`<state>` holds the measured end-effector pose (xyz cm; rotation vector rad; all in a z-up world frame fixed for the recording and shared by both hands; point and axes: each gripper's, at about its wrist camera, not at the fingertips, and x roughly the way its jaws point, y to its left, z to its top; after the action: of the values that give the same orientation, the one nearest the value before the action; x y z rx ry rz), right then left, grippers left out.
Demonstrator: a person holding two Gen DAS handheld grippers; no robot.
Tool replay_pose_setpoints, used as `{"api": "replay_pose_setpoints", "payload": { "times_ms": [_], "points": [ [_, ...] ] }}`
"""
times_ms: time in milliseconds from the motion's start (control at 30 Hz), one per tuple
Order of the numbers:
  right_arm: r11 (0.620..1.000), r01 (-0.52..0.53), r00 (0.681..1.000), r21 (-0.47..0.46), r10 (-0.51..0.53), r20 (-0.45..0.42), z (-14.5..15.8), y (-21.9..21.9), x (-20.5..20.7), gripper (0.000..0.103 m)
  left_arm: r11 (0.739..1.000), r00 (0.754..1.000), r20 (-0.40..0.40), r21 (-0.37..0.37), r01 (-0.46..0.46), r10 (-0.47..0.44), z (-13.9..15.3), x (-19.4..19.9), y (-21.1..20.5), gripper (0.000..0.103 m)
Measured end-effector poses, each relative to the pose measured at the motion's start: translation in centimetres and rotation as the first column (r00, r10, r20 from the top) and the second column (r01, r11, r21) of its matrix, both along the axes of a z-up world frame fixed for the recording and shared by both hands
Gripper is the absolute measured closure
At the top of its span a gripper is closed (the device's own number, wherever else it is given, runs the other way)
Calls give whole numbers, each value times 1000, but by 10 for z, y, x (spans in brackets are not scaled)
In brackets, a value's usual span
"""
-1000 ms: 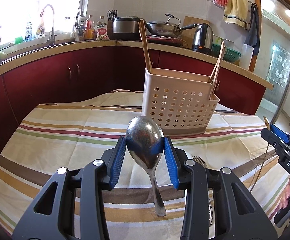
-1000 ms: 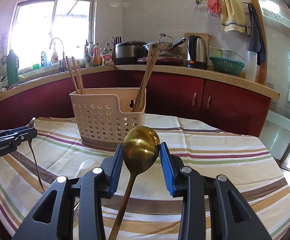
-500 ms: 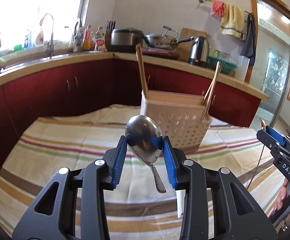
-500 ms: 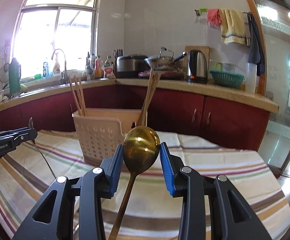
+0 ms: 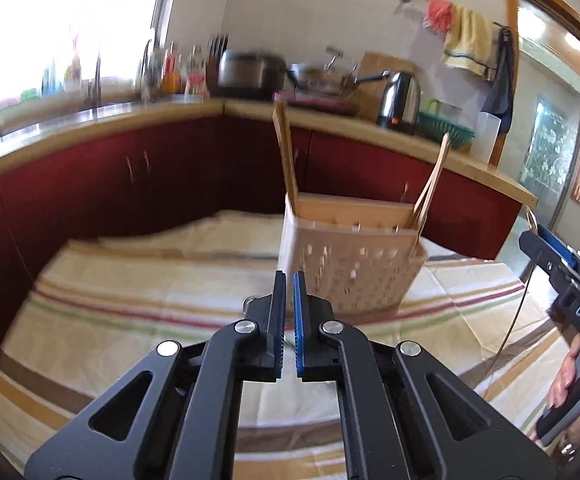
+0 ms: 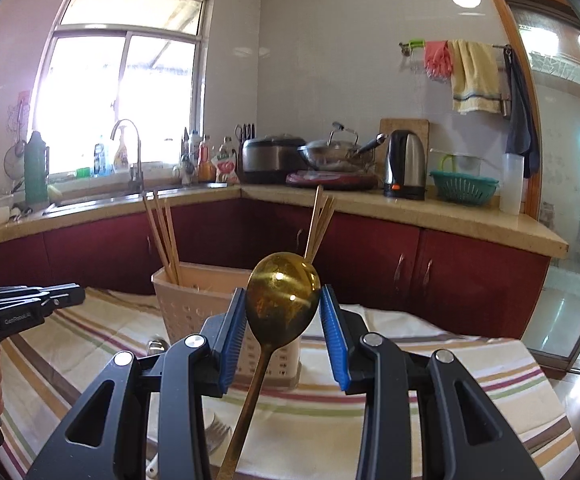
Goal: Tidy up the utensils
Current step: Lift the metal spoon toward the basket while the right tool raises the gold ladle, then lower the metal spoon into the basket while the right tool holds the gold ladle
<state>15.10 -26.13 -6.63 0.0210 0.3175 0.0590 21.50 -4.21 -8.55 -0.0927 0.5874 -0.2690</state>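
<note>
My left gripper point(image 5: 288, 312) is shut with nothing between its blue pads; the silver spoon it held is no longer in them. A silver spoon bowl point(image 6: 157, 346) lies on the striped cloth left of the basket. The beige perforated utensil basket point(image 5: 350, 264) stands ahead with wooden chopsticks point(image 5: 285, 152) in it. My right gripper point(image 6: 283, 324) is shut on a gold spoon point(image 6: 281, 300), bowl up and handle hanging down, in front of the basket point(image 6: 193, 308). The right gripper also shows in the left wrist view point(image 5: 562, 276), at the right edge.
A striped tablecloth point(image 5: 129, 292) covers the table. A fork point(image 6: 215, 432) lies on the cloth below my right gripper. Red cabinets and a counter with a kettle point(image 6: 404, 168), rice cooker and wok stand behind. A glass door point(image 6: 562, 200) is at the right.
The silver spoon has left my left gripper, whose jaws have closed together. Both grippers have risen above the table. The gold spoon stays clamped in my right gripper.
</note>
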Motion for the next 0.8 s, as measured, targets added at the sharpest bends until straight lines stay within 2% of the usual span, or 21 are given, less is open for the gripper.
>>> {"api": "replay_pose_setpoints", "payload": {
  "times_ms": [100,200,267,433,533,700,800],
  "points": [
    [1000,0,1000,-1,0,-27,-8,-1,3,66,1000,998,-63,2,-6,6,-19,10,3,98],
    [1000,4,999,-9,-5,-42,-13,-3,6,66,1000,995,-98,21,-12,14,-33,18,0,93],
    [1000,5,998,-15,-6,-58,-18,-5,10,66,999,992,-120,21,-27,30,-41,24,0,80],
    [1000,3,996,-18,-4,-93,-28,-10,19,66,998,985,-161,17,-64,66,-56,39,-2,73],
    [1000,-1,993,-21,-2,-115,-32,-14,24,66,997,977,-198,9,-81,82,-68,52,-5,58],
    [1000,-8,989,-22,5,-146,-38,-21,31,66,993,962,-244,15,-121,121,-85,75,-13,54],
    [1000,-11,987,-17,8,-158,-39,-26,33,66,987,945,-288,11,-159,155,-97,90,-13,53]
  ]
}}
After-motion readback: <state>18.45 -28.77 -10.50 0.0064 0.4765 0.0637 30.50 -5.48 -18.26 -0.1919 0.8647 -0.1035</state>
